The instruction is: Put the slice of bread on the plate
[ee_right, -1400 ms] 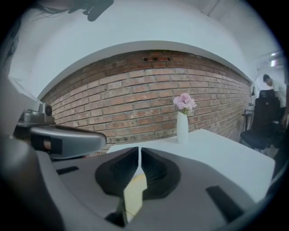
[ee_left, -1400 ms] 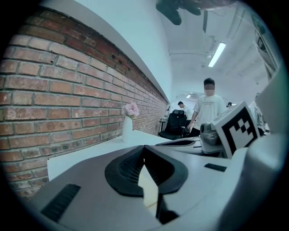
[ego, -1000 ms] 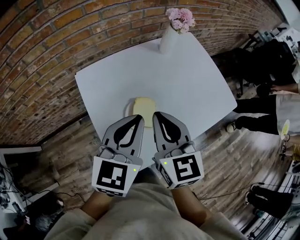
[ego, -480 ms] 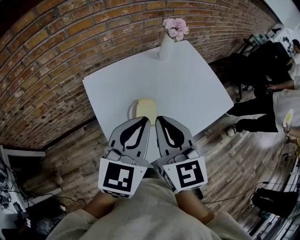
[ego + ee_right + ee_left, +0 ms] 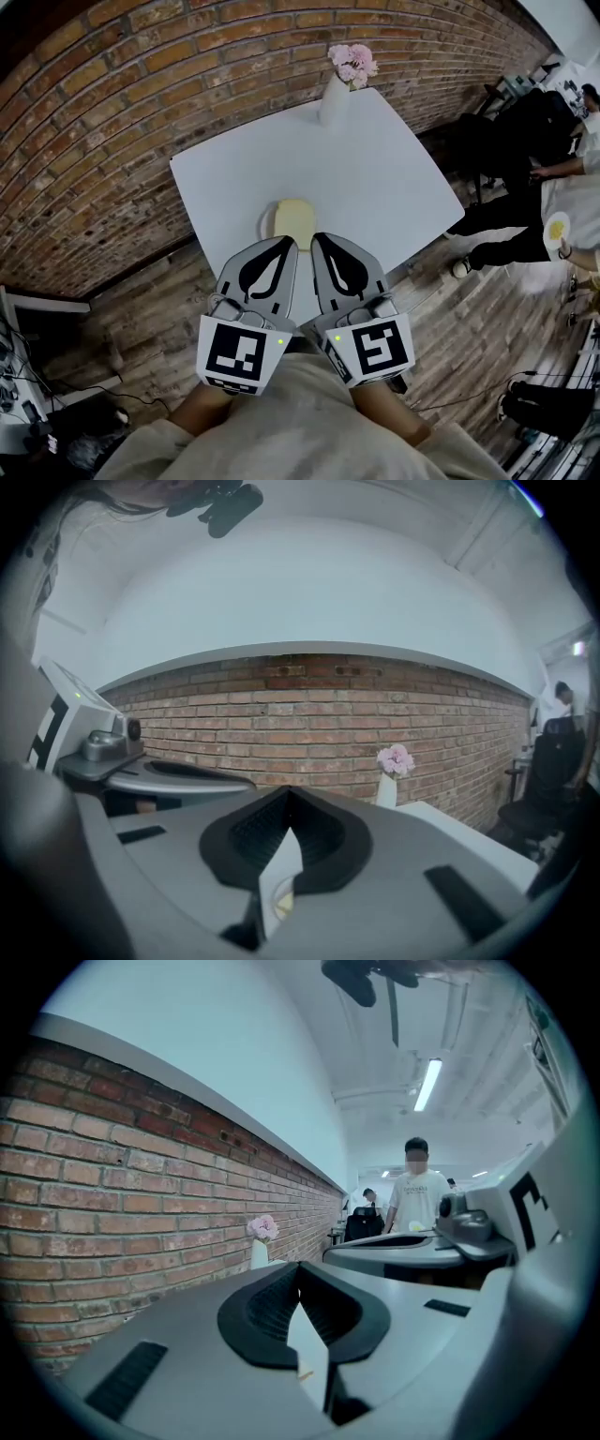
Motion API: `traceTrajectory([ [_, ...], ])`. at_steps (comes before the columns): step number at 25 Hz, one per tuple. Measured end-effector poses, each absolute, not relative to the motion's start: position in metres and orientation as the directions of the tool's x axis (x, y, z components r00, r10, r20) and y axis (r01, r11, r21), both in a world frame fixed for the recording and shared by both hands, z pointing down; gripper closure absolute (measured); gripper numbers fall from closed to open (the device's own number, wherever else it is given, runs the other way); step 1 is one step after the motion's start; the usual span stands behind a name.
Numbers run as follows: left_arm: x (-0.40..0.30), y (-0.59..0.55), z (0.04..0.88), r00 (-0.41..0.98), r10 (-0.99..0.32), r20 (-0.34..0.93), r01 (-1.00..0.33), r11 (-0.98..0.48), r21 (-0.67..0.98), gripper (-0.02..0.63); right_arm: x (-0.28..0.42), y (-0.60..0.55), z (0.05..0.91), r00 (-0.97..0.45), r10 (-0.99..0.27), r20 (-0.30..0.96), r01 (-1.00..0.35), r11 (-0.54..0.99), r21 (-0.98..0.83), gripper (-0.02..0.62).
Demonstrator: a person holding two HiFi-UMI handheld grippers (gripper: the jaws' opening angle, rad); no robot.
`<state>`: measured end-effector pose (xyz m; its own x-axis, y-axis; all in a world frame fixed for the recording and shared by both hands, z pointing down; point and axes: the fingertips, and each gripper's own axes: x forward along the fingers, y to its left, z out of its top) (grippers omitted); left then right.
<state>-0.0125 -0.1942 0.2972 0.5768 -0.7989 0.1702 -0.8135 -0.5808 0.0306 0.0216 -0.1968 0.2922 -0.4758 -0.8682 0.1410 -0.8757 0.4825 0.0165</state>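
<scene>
A pale slice of bread [image 5: 293, 216] lies on a small white plate [image 5: 265, 223] near the front edge of the white table [image 5: 375, 178]. My left gripper [image 5: 287, 243] and right gripper [image 5: 324, 240] hover side by side just in front of the plate, both shut with nothing in them. In the left gripper view its jaws [image 5: 300, 1271] meet at the tip. The right gripper [image 5: 286, 834] looks the same in its own view, and a sliver of the plate [image 5: 277, 905] shows below its jaws.
A white vase with pink flowers [image 5: 339, 86] stands at the table's far edge, by the brick wall [image 5: 112, 141]. People [image 5: 530, 234] and a black chair [image 5: 525, 117] are to the right, on the wooden floor. Cables lie at the bottom left.
Both grippers have risen and drawn back a little from the plate. Their tips no longer overlap the bread, which stays on the plate.
</scene>
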Motion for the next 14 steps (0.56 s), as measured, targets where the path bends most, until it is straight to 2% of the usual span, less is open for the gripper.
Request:
traceTrajectory([
  [14, -0.0172, -0.1956, 0.2972, 0.563, -0.808, 0.173, -0.823, -0.567, 0.033, 0.595, 0.0144, -0.1978, 0.2934, -0.496, -0.854, 0.157, -0.863, 0.505, 0.026, 0.589],
])
